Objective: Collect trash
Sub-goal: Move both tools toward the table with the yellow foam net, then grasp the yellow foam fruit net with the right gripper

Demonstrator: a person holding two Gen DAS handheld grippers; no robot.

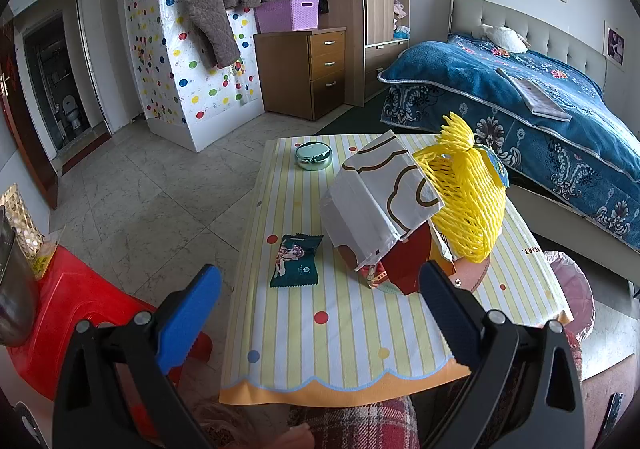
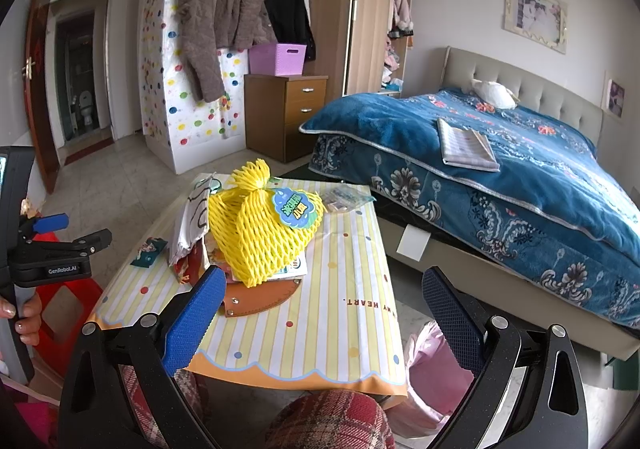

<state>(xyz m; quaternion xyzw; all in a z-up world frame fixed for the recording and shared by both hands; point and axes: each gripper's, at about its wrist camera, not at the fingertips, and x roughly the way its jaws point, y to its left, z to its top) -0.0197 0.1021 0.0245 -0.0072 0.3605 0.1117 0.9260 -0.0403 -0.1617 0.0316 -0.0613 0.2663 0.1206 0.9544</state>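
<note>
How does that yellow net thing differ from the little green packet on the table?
The yellow foam net is bulky, bright and heaped on top of other wrappers; the green packet is small, dark, printed and lies flat, alone on the tablecloth. Both sit on the same table, untouched.

A yellow foam net (image 2: 260,237) lies on glossy crinkled wrappers (image 1: 372,205) over a smooth, matt striped tablecloth (image 1: 344,333).
</note>
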